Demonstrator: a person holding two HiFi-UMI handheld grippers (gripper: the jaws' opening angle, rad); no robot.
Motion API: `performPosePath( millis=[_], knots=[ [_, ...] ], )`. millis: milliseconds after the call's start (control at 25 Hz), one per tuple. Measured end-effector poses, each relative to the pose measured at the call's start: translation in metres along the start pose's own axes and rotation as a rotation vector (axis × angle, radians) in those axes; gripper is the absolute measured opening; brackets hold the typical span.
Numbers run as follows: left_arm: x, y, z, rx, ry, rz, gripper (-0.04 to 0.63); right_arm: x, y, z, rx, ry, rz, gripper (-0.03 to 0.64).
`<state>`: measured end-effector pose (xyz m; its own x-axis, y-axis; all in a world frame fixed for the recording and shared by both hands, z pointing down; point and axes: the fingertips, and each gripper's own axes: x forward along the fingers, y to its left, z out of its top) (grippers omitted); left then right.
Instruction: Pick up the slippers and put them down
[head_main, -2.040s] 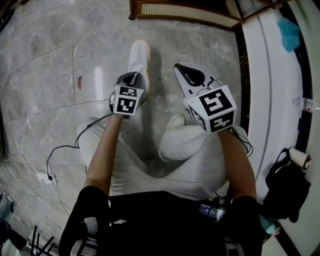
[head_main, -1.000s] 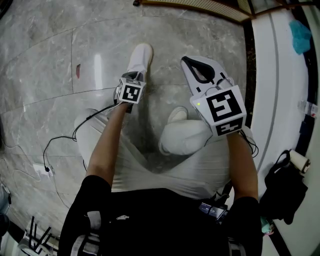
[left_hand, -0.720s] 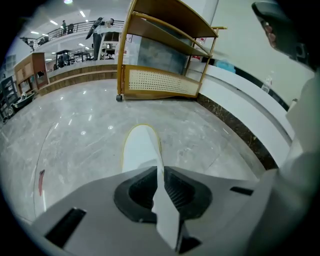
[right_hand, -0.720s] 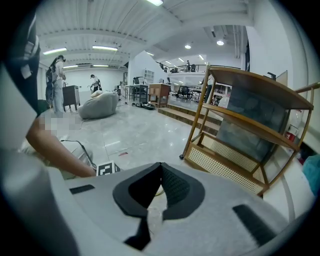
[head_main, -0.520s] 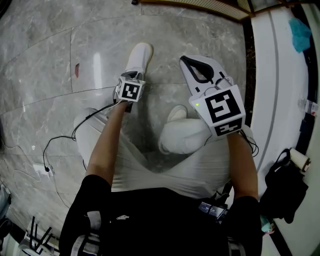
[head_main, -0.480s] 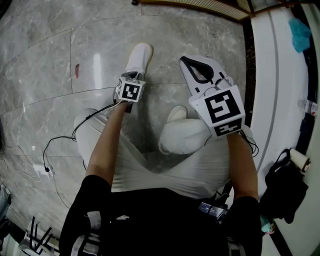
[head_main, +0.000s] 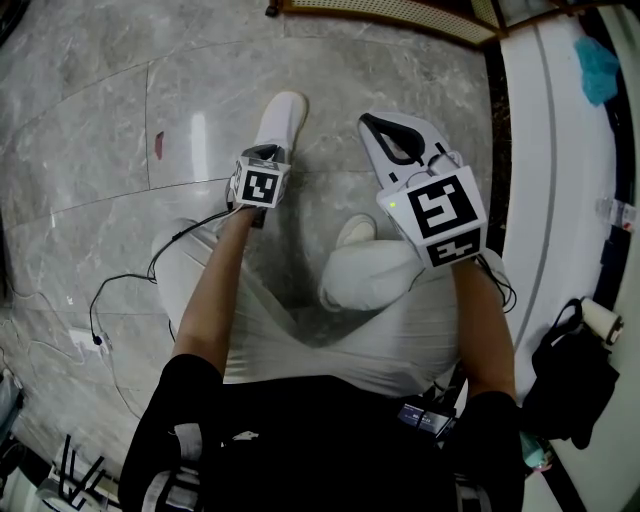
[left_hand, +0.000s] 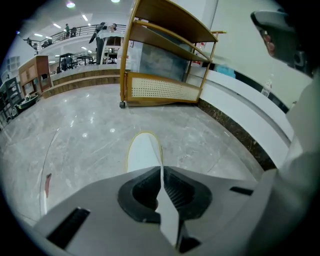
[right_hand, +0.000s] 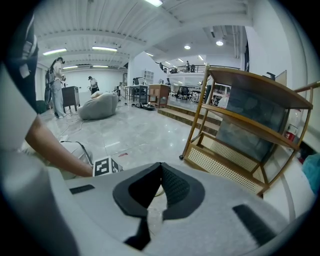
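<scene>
A white slipper (head_main: 280, 115) lies lengthwise on the grey marble floor ahead of the person's left knee. My left gripper (head_main: 262, 152) is shut on its near edge. In the left gripper view a thin white strip of the slipper (left_hand: 144, 152) runs between the closed jaws of that gripper (left_hand: 161, 170). My right gripper (head_main: 370, 120) hangs above the floor to the right, apart from the slipper. In the right gripper view this gripper (right_hand: 160, 165) has its jaws together with nothing between them. A second white shoe-like toe (head_main: 355, 230) shows by the person's right knee.
A wooden shelf on casters (head_main: 400, 12) stands ahead, also in the left gripper view as the shelf (left_hand: 165, 50). A white ledge with a dark strip (head_main: 540, 150) runs along the right, with a teal cloth (head_main: 598, 70) on it. A black bag (head_main: 575, 385) and a floor cable (head_main: 110, 300) lie nearby.
Since two seconds ago my left gripper has sunk toward the floor with the slipper. Over the last second both grippers have stayed nearly still.
</scene>
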<state>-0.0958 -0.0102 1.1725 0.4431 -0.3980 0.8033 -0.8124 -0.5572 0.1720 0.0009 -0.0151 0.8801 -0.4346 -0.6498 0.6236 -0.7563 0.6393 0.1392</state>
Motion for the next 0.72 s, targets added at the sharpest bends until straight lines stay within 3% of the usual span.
performPosePath(
  millis=[200,720],
  knots=[
    [-0.022,0.005,0.026,-0.055,-0.093,0.028,0.012,-0.001,-0.002,-0.001,-0.004,0.004,-0.015,-0.002],
    [-0.085,-0.013,0.110,0.024,-0.294,-0.038,0.006,-0.005,-0.007,0.003,-0.018,-0.004,-0.050,-0.002]
  ],
)
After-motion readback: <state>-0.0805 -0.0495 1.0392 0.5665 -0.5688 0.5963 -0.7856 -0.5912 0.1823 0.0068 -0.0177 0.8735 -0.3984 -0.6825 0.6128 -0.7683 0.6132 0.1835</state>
